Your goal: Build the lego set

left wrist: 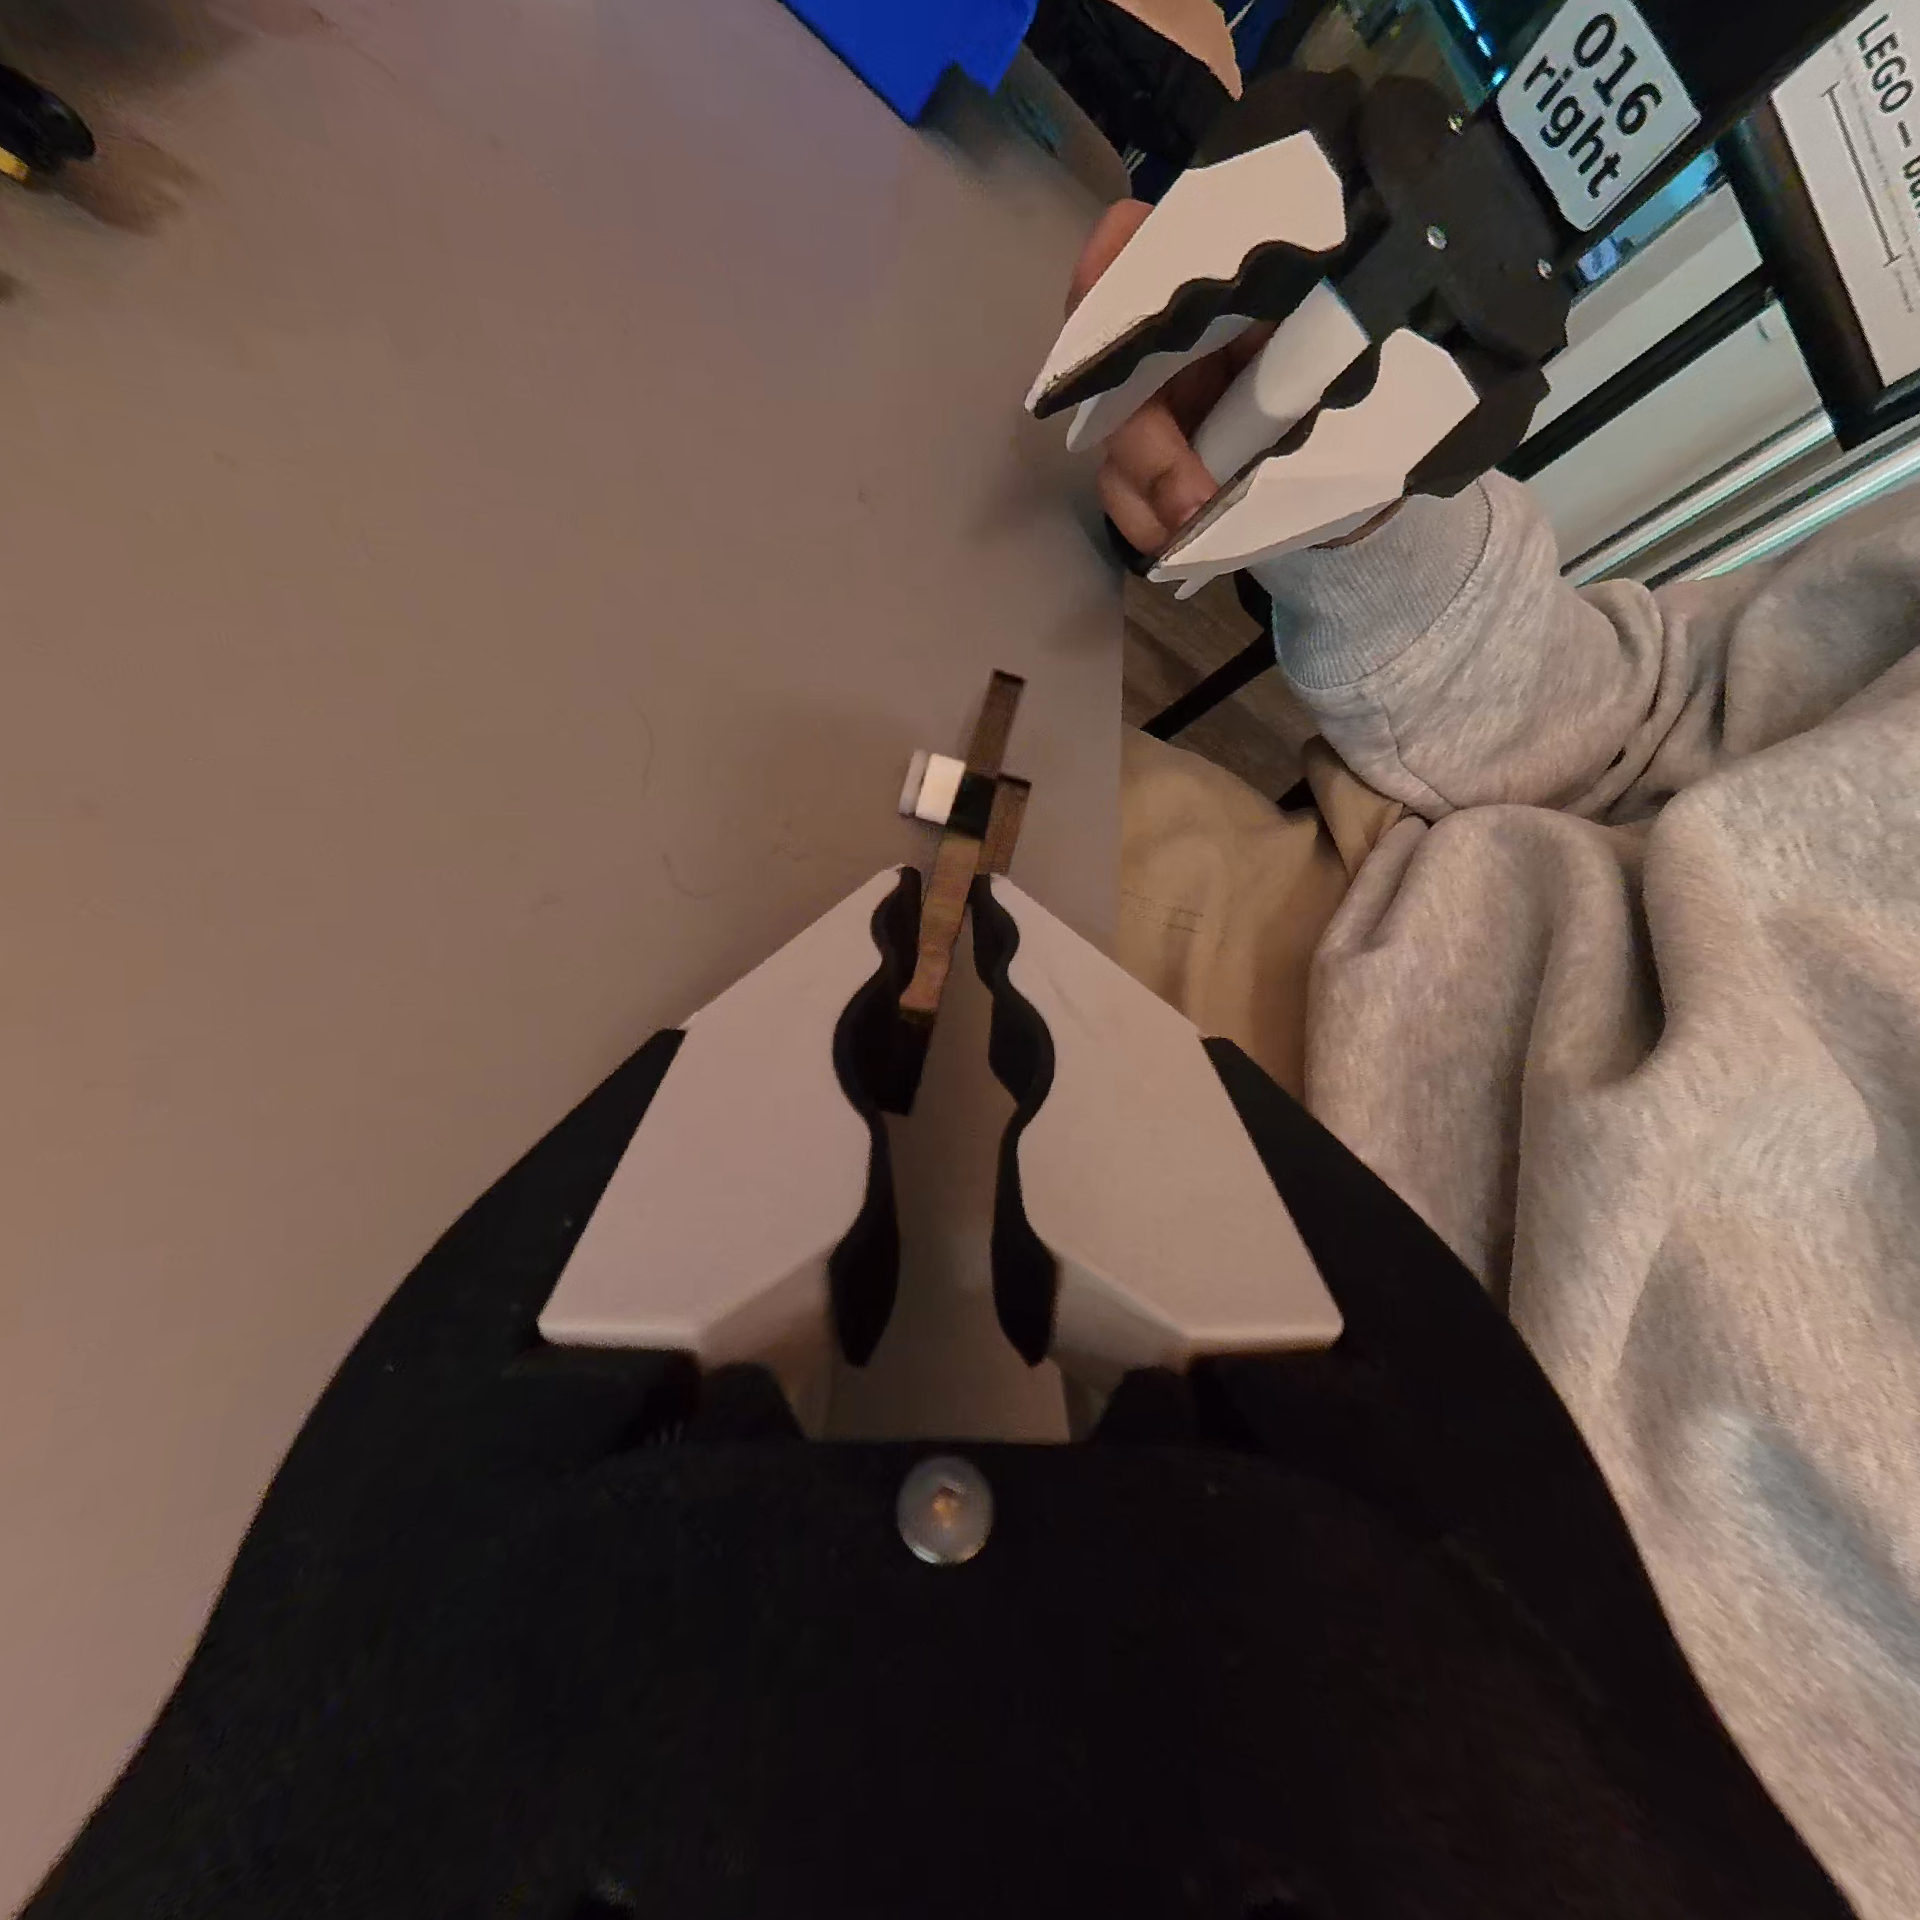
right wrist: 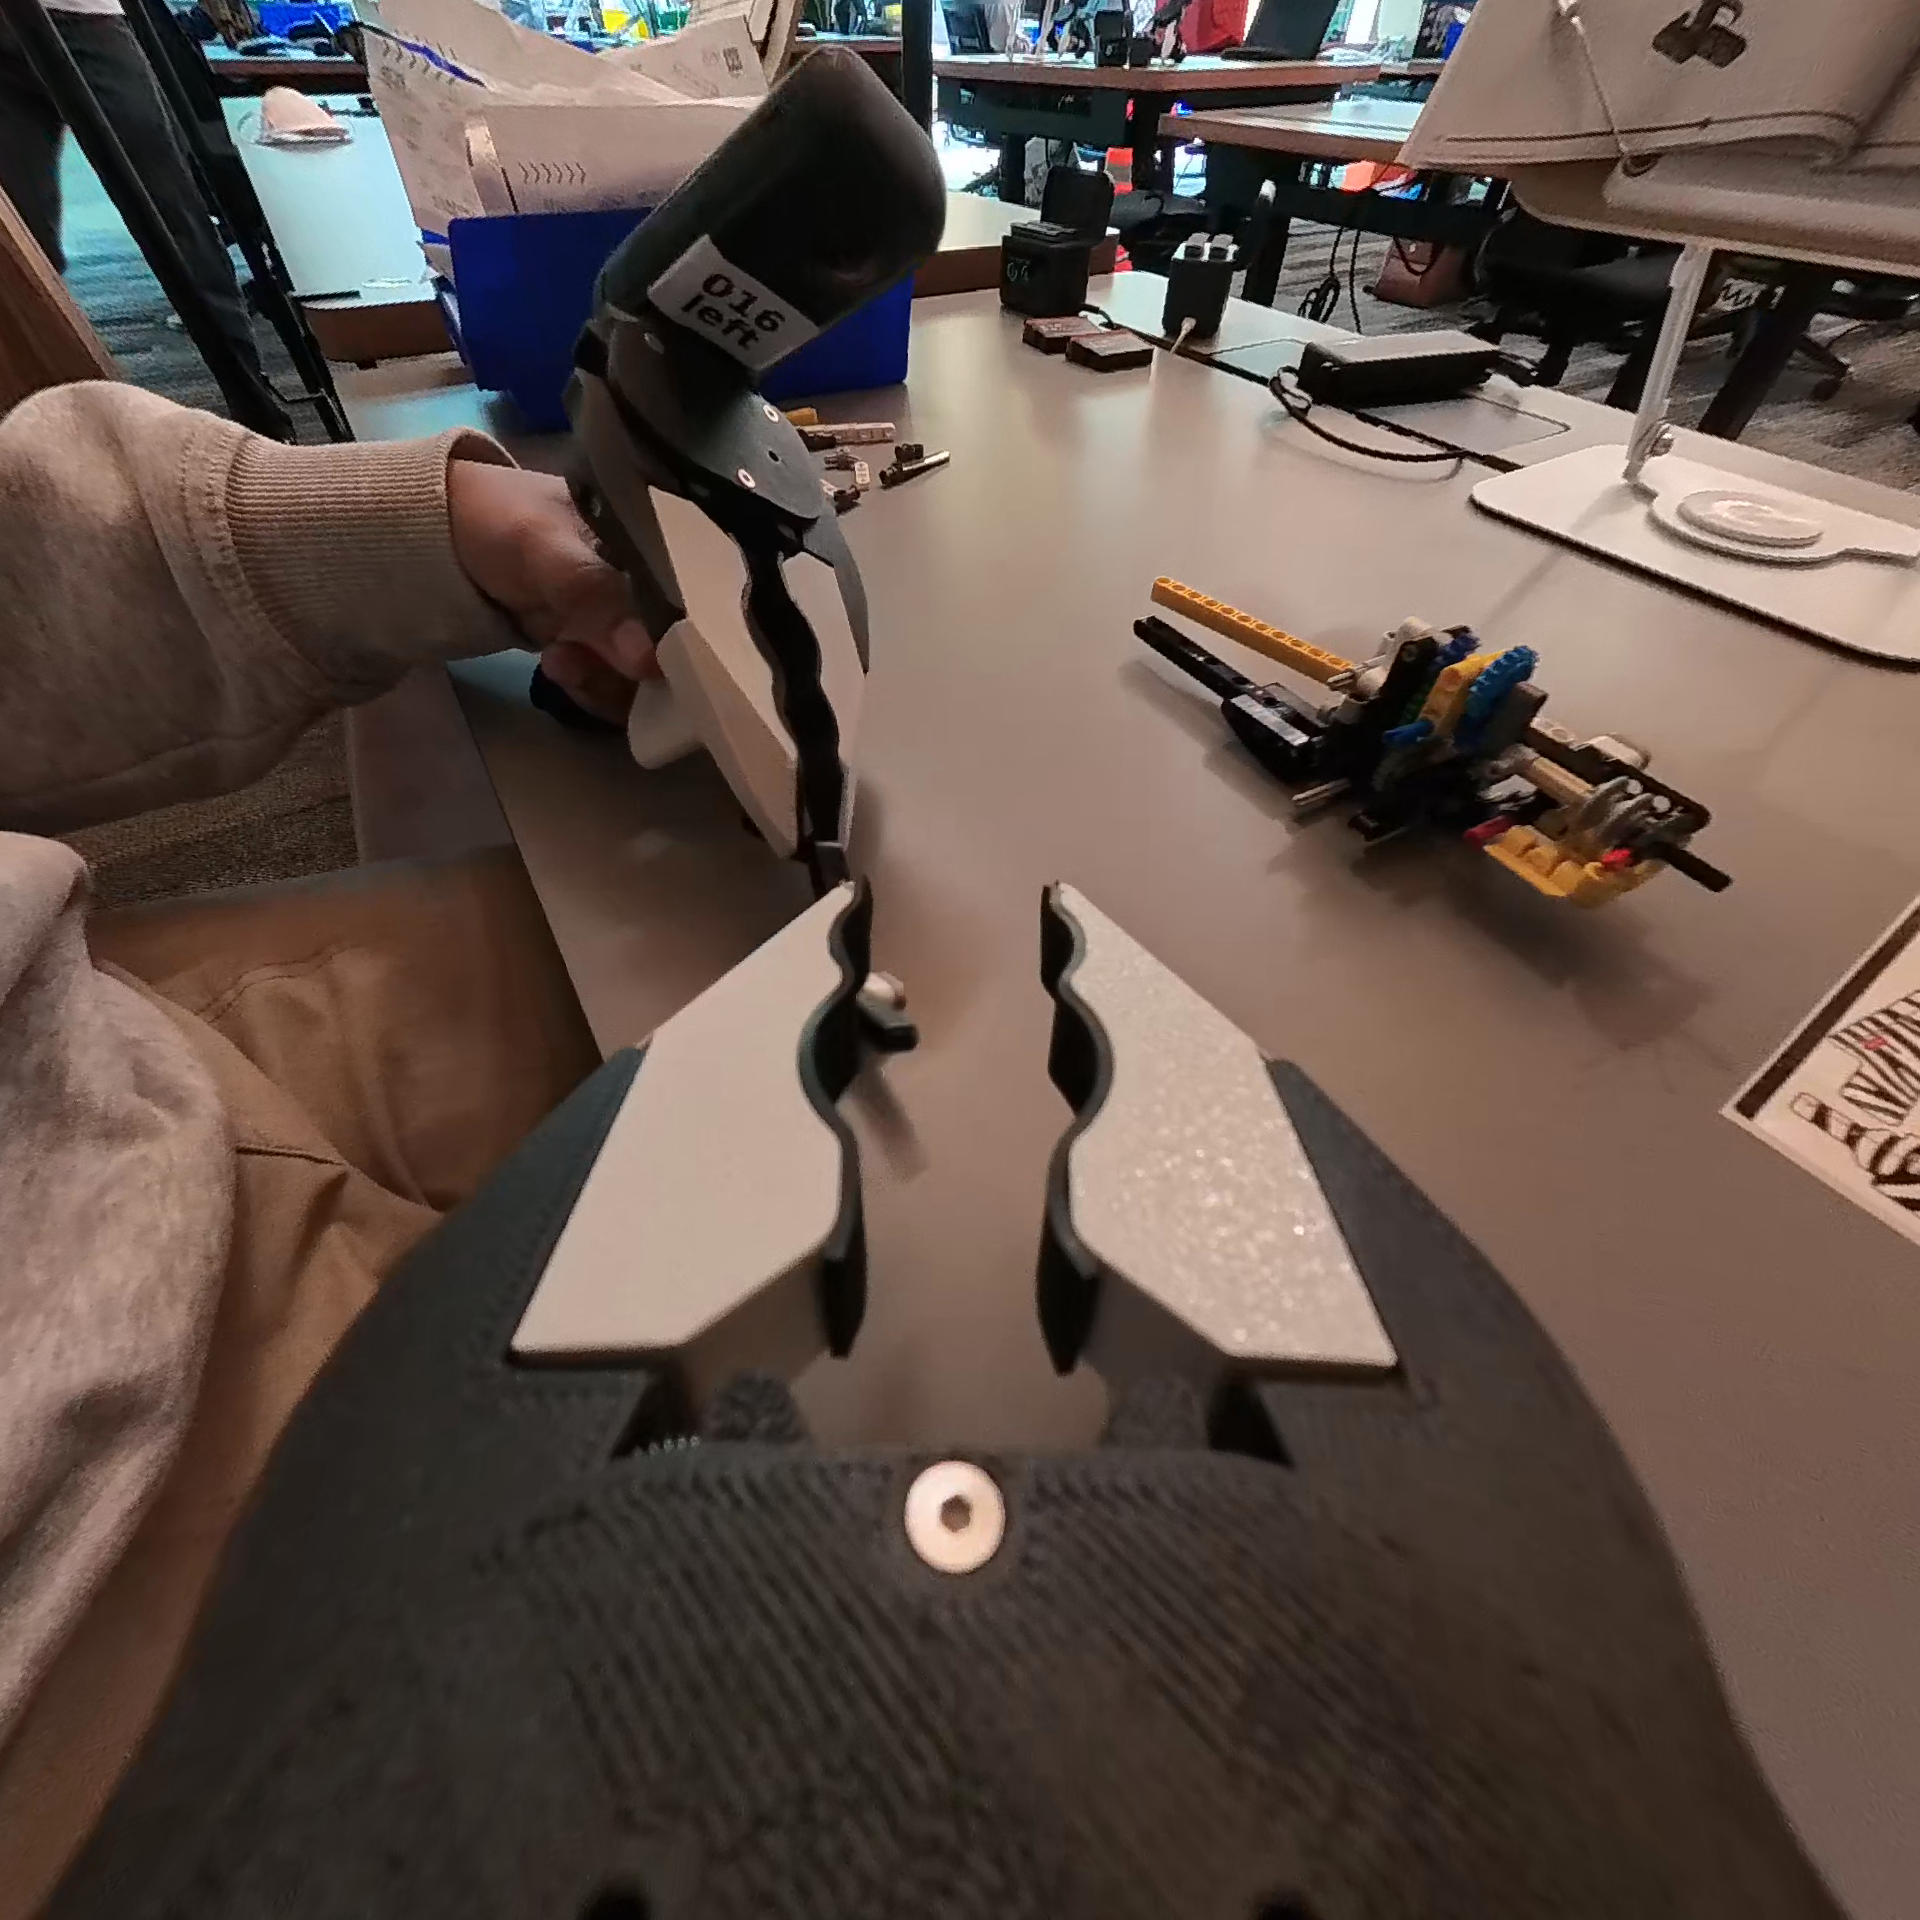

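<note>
The left tool (left wrist: 943,883) pinches a thin dark beam (left wrist: 951,904) carrying a small white piece (left wrist: 932,790), held clear above the bench (left wrist: 416,623), likely for joining. The right tool (right wrist: 956,904) gapes wide, empty. The half-built model (right wrist: 1455,748) lies beyond that beam.

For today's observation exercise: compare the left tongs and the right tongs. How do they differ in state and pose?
1. The left tongs are shut on a thin brown piece carrying a white pin; the right tongs are open and hold nothing.
2. The left tongs point steeply down at the grey table; the right tongs lie at a flatter angle.
Both have white fingers with wavy black pads on a black body.
</note>
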A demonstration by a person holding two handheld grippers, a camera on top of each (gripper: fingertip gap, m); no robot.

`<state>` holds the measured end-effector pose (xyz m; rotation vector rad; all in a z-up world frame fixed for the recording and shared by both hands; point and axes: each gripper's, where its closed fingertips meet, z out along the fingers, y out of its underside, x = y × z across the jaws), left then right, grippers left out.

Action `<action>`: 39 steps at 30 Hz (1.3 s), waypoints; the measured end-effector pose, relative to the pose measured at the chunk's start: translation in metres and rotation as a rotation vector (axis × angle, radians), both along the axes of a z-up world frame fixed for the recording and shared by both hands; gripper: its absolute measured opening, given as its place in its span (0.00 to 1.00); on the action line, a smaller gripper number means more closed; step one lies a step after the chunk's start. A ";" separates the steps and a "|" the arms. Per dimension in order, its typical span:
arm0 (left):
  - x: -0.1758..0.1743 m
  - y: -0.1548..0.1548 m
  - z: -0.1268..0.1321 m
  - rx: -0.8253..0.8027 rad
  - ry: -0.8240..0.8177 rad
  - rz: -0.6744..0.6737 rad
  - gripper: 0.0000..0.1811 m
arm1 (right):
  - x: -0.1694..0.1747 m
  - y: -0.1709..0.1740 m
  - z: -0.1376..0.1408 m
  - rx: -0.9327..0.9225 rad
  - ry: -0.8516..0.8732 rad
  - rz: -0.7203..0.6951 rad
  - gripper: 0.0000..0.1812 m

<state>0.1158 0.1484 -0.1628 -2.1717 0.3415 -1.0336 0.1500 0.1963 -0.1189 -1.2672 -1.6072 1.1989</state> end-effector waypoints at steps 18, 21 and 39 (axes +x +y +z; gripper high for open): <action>-0.010 -0.003 0.067 0.064 -0.554 -0.020 0.03 | 0.002 -0.008 0.020 0.012 0.141 0.026 0.19; -0.001 -0.010 0.077 0.075 -0.617 -0.087 0.03 | 0.005 -0.020 0.029 -0.043 0.189 0.090 0.22; 0.025 -0.020 0.101 0.048 -0.836 -0.233 0.03 | 0.018 -0.063 0.061 -0.260 0.307 0.335 0.10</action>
